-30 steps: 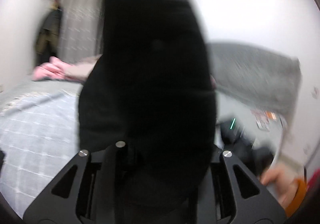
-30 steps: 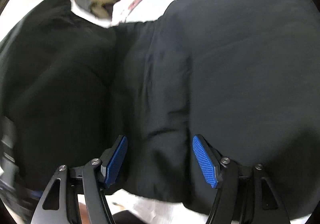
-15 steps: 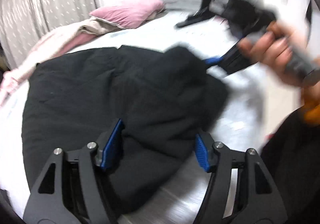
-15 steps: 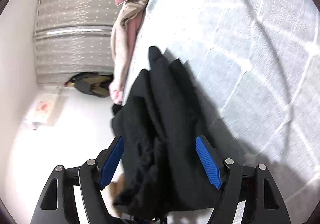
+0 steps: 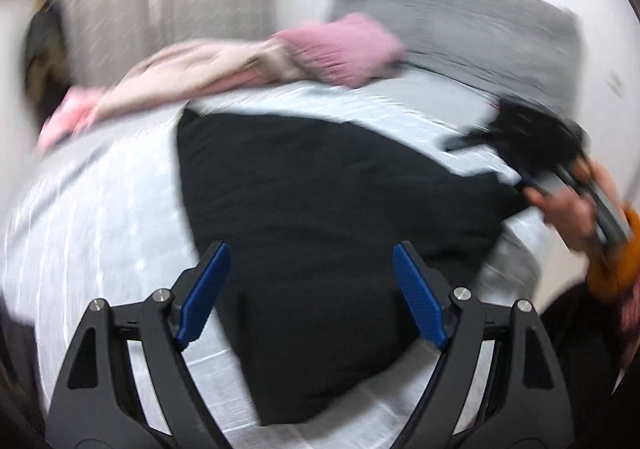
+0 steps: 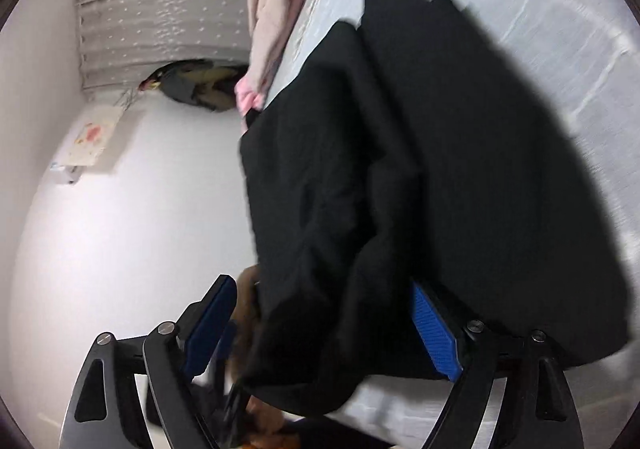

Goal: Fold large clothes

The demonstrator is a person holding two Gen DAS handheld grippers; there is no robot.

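A large black garment lies spread on a bed with a light grey checked cover. My left gripper is open just above the garment's near edge and holds nothing. My right gripper is open, and a bunched fold of the same black garment lies between its blue pads, not clamped. In the left wrist view the right gripper is at the garment's right corner, held by a hand.
Pink and beige clothes are piled at the bed's far side, with a grey headboard behind. A curtain and a white wall lie beyond the bed's edge. A dark coat hangs by the curtain.
One second ago the left gripper held the garment raised; it has let go and the garment now lies spread on the bed. The right gripper stays open at the garment's edge.
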